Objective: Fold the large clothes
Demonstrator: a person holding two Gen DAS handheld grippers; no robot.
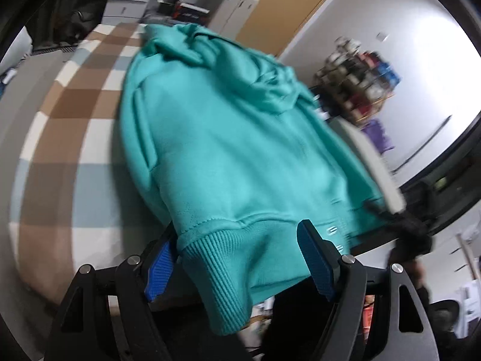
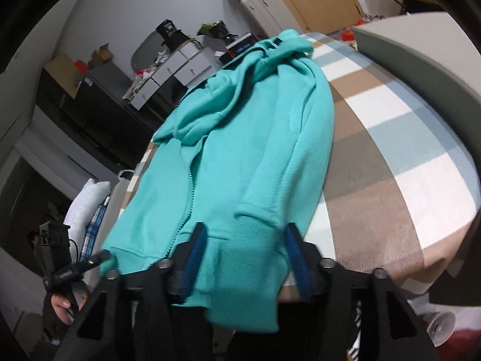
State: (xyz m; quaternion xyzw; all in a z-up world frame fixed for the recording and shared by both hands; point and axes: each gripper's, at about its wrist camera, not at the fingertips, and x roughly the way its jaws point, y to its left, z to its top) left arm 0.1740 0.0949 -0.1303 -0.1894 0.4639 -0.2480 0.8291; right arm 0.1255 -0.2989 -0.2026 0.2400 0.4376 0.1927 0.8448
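Teal hoodie (image 1: pixel 216 138), one only, hem drooping loose between both grippers' parted fingers (image 1: pixel 157 267).

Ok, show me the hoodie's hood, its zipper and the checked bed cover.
hood (image 2: pixel 210 102), right wrist view, on the bunched fabric at the far end.
zipper (image 2: pixel 192 177), right wrist view, midway down the teeth.
bed cover (image 1: pixel 75 120), left wrist view, on a bare brown square left of the hoodie.
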